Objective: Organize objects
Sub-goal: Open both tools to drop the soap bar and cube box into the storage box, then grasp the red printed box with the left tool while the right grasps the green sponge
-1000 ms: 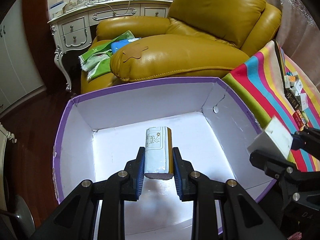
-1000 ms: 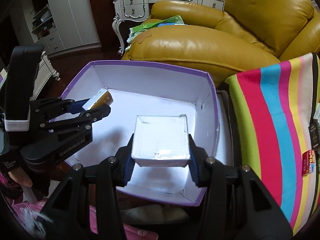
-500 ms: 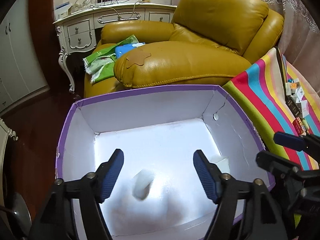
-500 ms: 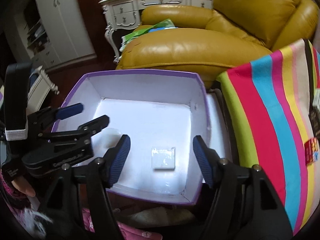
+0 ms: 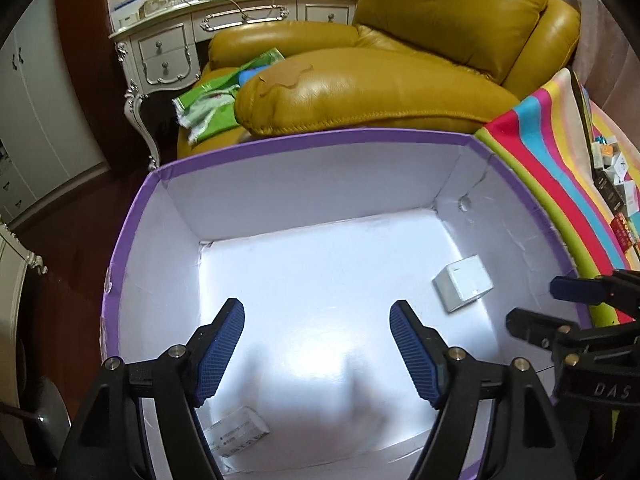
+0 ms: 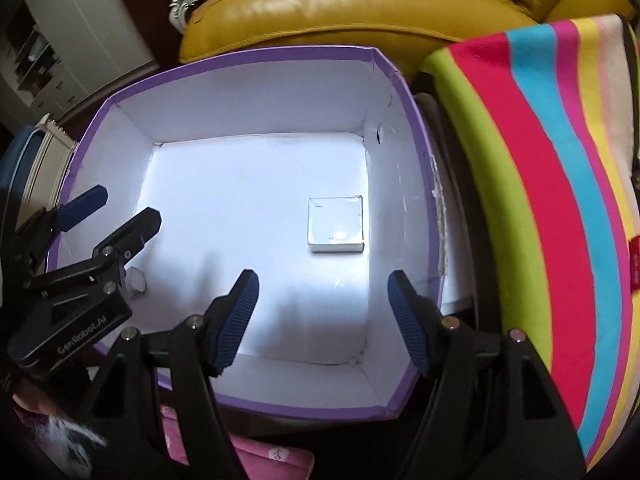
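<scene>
- Holding both tongs wide and empty over the box (image 6: 412, 92): left gripper (image 5: 318, 344) opening, nothing between; right gripper (image 6: 324, 320).
- I judge more packets (image 5: 612, 176) lie beyond the box's right edge on the striped cloth (image 6: 560, 200), nearer my right.

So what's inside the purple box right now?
Inside the purple box: a square white box and a small printed packet, partly hidden behind the left gripper.
</scene>
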Available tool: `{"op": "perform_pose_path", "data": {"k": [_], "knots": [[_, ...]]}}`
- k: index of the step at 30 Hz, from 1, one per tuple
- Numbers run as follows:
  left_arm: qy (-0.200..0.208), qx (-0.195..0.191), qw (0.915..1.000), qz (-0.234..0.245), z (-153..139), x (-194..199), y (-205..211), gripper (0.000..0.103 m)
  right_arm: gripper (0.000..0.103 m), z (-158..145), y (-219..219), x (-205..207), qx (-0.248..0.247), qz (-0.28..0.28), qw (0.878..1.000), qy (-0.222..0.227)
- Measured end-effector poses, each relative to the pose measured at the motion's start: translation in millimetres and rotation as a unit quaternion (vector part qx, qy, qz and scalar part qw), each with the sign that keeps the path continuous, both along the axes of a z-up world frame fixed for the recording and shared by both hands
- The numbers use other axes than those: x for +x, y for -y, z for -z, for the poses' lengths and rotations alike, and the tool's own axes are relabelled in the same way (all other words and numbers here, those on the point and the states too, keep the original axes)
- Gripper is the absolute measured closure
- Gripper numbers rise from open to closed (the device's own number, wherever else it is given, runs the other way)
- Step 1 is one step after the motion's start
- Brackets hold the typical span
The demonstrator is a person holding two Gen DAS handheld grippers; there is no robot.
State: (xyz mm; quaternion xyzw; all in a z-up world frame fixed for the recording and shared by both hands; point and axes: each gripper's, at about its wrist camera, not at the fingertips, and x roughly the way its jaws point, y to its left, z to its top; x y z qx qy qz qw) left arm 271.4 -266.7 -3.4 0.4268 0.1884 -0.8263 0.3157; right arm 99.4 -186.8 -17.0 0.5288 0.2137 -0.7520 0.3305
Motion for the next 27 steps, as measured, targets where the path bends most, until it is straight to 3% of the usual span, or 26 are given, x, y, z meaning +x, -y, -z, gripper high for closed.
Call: {"op": "perform_pose_path", "data": {"k": [4, 7, 9, 12, 14, 17, 21, 27], "knots": [[-0.006, -0.008, 0.9996, 0.025, -2, -13, -14, 0.027, 0.033, 2, -18, -10, 0.022, 0.036, 0.999, -0.019], [-0.005, -0.028, 0.9987, 0.041, -3, -27, -27, 0.027, 0.033, -1, -29, -18, 0.009, 0.042, 0.999, -0.028], [-0.013, -0.014, 0.9986, 0.049, -7, -30, -33, 0.027, 0.033, -9, -35, -19, -0.021, 0.031, 0.999, -0.022], [-0.056, 0.007, 0.9941, 0.092, -23, -35, -48, 0.027, 0.033, -41, -54, -9, -0.077, 0.019, 0.995, -0.059], [-0.085, 0.022, 0.9866, 0.137, -35, -44, -64, 0.017, 0.029, -65, -81, -11, -0.104, 0.044, 0.988, -0.101], [-0.094, 0.041, 0.9747, 0.199, -45, -71, -91, 0.013, 0.016, -80, -140, -29, -0.116, 0.129, 0.975, -0.142], [-0.072, 0.073, 0.9558, 0.276, -47, -132, -148, 0.012, 0.016, -65, -238, -63, -0.09, 0.262, 0.951, -0.139], [-0.059, 0.101, 0.9451, 0.305, -37, -229, -224, 0.012, 0.016, -43, -366, -64, -0.07, 0.375, 0.915, -0.135]]}}
